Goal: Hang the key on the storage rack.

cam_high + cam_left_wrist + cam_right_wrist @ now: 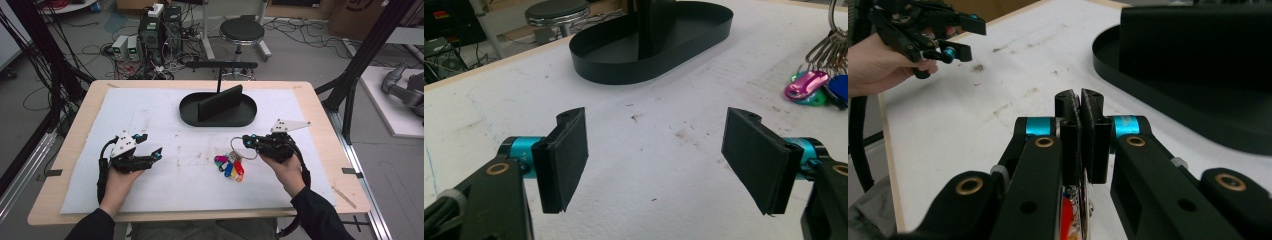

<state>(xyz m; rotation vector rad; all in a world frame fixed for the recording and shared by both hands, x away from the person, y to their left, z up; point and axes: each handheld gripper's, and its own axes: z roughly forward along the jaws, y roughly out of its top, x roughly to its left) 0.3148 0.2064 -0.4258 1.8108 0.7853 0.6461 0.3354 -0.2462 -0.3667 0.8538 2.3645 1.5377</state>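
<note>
Keys (230, 167) with bright tags sit on the white counter (150, 115), ring pinched in the right hand-held gripper (246, 142). Left hand-held gripper (152, 145) is wide apart. Black tray (218, 119) stands far behind.

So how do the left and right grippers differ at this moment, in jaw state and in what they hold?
The left gripper has its jaws wide apart with nothing but bare white mat between them; the right gripper has its jaws pressed together. The left gripper holds nothing, while the right gripper pinches the ring of the key bunch, whose coloured tags trail onto the mat. Both are black with blue fittings, each held in a hand above the table.
</note>
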